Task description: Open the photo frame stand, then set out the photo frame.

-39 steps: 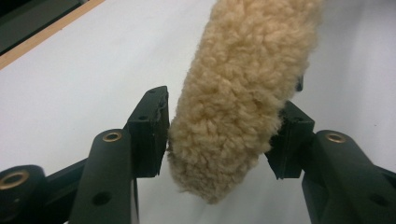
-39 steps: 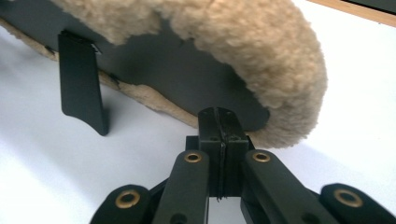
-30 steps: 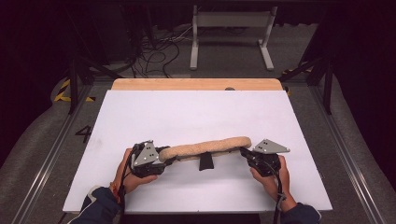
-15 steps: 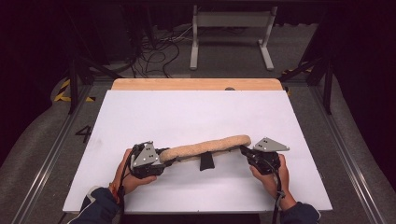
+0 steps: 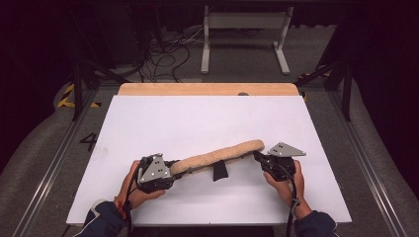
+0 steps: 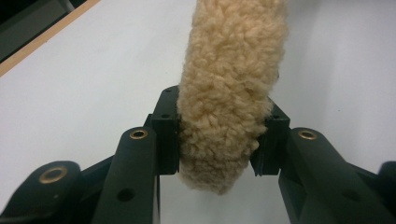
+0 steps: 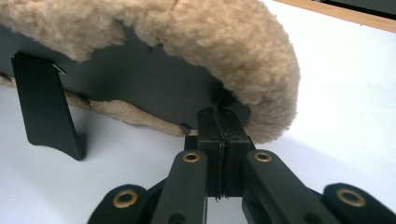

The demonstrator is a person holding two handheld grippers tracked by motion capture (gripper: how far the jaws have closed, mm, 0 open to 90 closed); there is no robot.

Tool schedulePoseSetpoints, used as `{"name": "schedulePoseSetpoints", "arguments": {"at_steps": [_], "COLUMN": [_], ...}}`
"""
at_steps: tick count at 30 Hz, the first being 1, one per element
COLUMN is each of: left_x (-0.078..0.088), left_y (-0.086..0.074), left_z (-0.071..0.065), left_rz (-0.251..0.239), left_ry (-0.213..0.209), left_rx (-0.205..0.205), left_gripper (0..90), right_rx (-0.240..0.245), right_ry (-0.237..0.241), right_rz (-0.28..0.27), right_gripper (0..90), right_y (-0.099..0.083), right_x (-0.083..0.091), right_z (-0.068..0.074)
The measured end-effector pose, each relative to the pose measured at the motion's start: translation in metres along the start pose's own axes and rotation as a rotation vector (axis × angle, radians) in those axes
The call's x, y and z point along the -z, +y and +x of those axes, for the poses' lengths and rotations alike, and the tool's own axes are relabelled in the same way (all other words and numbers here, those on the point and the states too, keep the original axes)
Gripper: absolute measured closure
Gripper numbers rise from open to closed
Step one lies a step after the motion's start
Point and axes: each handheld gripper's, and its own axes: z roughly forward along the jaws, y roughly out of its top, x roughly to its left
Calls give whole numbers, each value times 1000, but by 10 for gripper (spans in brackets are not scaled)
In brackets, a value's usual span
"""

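White tabletop (image 5: 207, 123) carried a fleecy pad (image 5: 217, 157) toward six o'clock, the left gripper (image 6: 219, 140) just closing around its nine o'clock end, the right gripper (image 7: 219, 140) pinching its dark underside at three o'clock.

Left gripper (image 6: 219, 140): jaws have just been closing, now pressing into both sides of the near end of the fleece pad (image 5: 217, 157), pile squeezed between them. Fleece pad: end at the left gripper sits a touch narrower in the high view than a second ago.
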Motion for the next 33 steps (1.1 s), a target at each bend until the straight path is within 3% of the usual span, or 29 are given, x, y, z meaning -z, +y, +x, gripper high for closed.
{"name": "schedulePoseSetpoints", "arguments": {"at_steps": [3, 16, 22, 33], "left_x": [0, 0, 0, -1], "left_y": [-1, -2, -2, -1], "left_z": [2, 0, 1, 0], "left_rz": [-9, -15, -17, -13], "left_ry": [-12, -20, -43, -59], "left_rx": [16, 21, 28, 19], "left_gripper": [618, 620, 617, 620], "right_rx": [-2, -7, 0, 6], "right_ry": [-2, -5, 1, -16], "right_rz": [-2, -9, -1, -7], "right_gripper": [893, 894, 896, 894], "right_y": [0, 2, 3, 6], "right_x": [-1, -4, -6, -8], "right_z": [0, -1, -2, -3]}}
